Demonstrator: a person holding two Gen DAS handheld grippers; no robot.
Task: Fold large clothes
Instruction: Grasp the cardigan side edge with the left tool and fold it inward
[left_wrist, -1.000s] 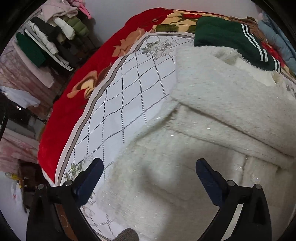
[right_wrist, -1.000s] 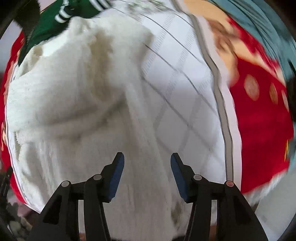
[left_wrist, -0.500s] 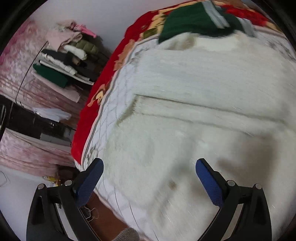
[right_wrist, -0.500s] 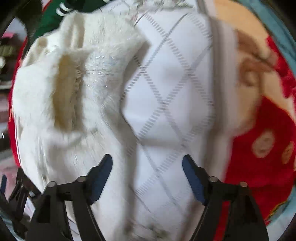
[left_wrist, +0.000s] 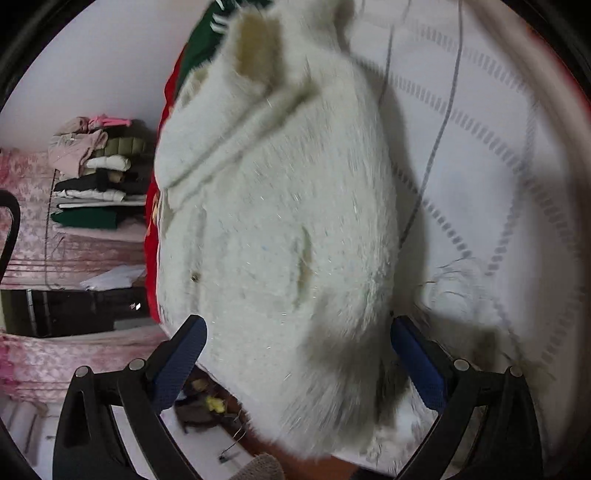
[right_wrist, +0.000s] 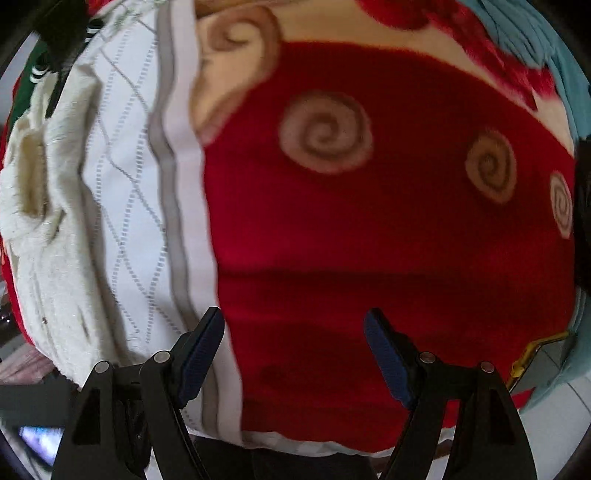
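A white fluffy garment (left_wrist: 280, 229) lies folded on the white diamond-quilted bed cover (left_wrist: 498, 155). My left gripper (left_wrist: 299, 354) hovers over the garment's near end. It is open wide, and the fabric shows between its blue pads (left_wrist: 184, 350) without being pinched. In the right wrist view the same garment (right_wrist: 48, 236) sits far to the left. My right gripper (right_wrist: 295, 354) is open, with nothing between its fingers. It points down at the red blanket (right_wrist: 369, 240) with tan spirals, beside the quilted cover (right_wrist: 129, 192).
A green striped garment (left_wrist: 203, 48) lies beyond the white one. Stacked folded clothes (left_wrist: 99, 173) rest on a pink-covered surface left of the bed. Teal fabric (right_wrist: 546, 51) lies at the blanket's far right. The bed edge and floor (left_wrist: 207, 435) are just below my left gripper.
My right gripper opened wider and swept right, off the white garment and over the red blanket. My left gripper rolled and swung along the garment to its near end, staying open.
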